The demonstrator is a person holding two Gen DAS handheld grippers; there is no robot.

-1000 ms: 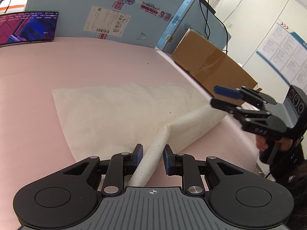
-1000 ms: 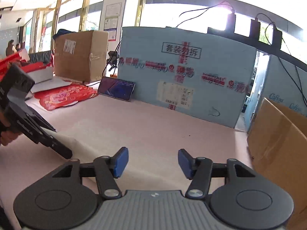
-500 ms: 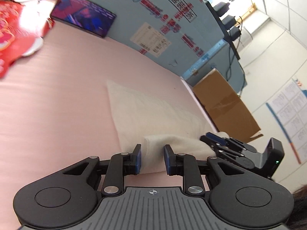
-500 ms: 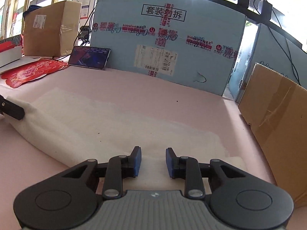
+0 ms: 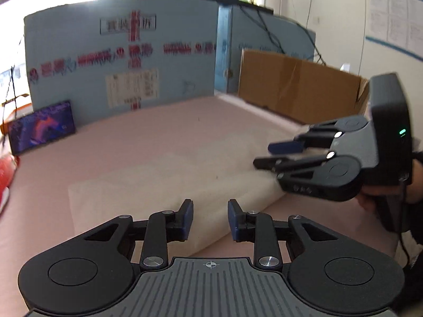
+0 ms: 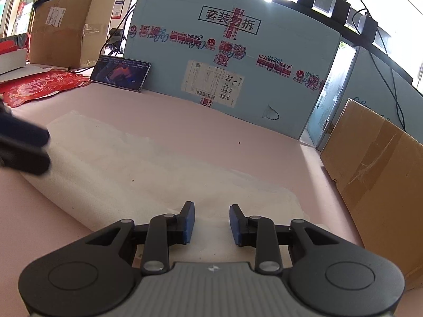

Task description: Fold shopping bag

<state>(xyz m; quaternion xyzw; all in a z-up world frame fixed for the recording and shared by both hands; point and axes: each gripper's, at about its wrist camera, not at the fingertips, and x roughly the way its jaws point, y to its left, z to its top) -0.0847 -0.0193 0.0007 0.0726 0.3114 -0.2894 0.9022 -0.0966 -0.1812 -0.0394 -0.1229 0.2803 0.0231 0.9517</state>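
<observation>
The white fabric shopping bag lies folded over on the pink table, with a rounded fold along its near edge; it also shows in the right wrist view. My left gripper is open just above the bag's near left end, nothing between its pads. My right gripper is open over the bag's near right end and empty. The right gripper also shows in the left wrist view, hovering over the bag's right end. The left gripper's fingertips show at the left edge of the right wrist view.
A large light-blue box stands along the table's far side with a phone leaning on it. A brown cardboard box stands at the right edge. Red paper cuttings and another carton are at far left.
Both grippers have opened and let go of the bag, which now lies folded on the table. The left gripper swung to face the blue box.
</observation>
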